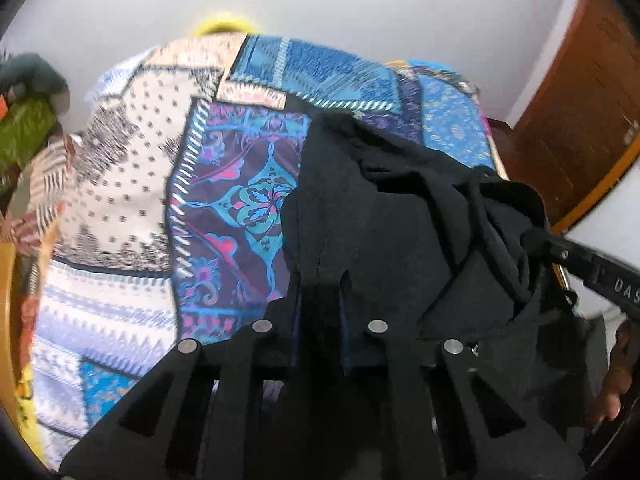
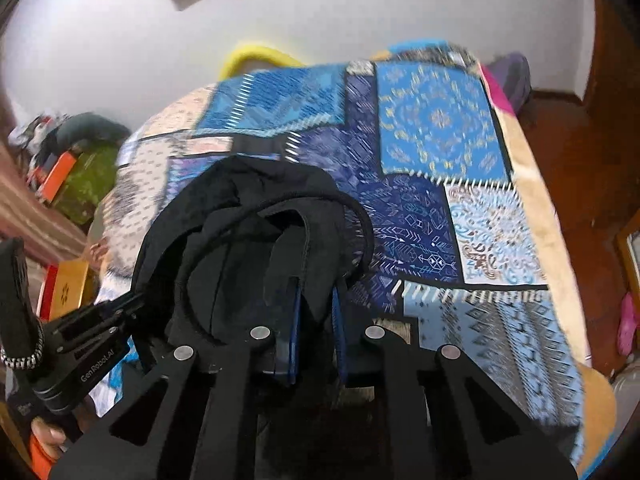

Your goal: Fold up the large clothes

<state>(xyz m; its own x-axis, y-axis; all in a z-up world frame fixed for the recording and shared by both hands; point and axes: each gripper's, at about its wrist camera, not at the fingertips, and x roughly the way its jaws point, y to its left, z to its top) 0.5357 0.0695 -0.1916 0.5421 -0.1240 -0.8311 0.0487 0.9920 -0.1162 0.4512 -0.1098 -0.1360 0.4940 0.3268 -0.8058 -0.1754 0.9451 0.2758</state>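
A black garment (image 1: 384, 216) hangs bunched between both grippers above a bed with a patchwork blue and cream cover (image 1: 132, 184). My left gripper (image 1: 320, 284) is shut on an edge of the garment. The right gripper (image 1: 536, 240) shows at the right of the left wrist view, pinching another bunch of the cloth. In the right wrist view the right gripper (image 2: 314, 292) is shut on the garment (image 2: 240, 232), its blue pads (image 2: 295, 320) showing beside the cloth. The left gripper (image 2: 132, 304) enters from the left there, clamped on the same garment.
The bed cover (image 2: 440, 168) fills most of both views. A brown wooden door (image 1: 580, 120) stands at the right. Green and orange items (image 2: 80, 176) lie at the left of the bed. A white wall is behind. A yellow object (image 2: 256, 54) lies at the bed's far end.
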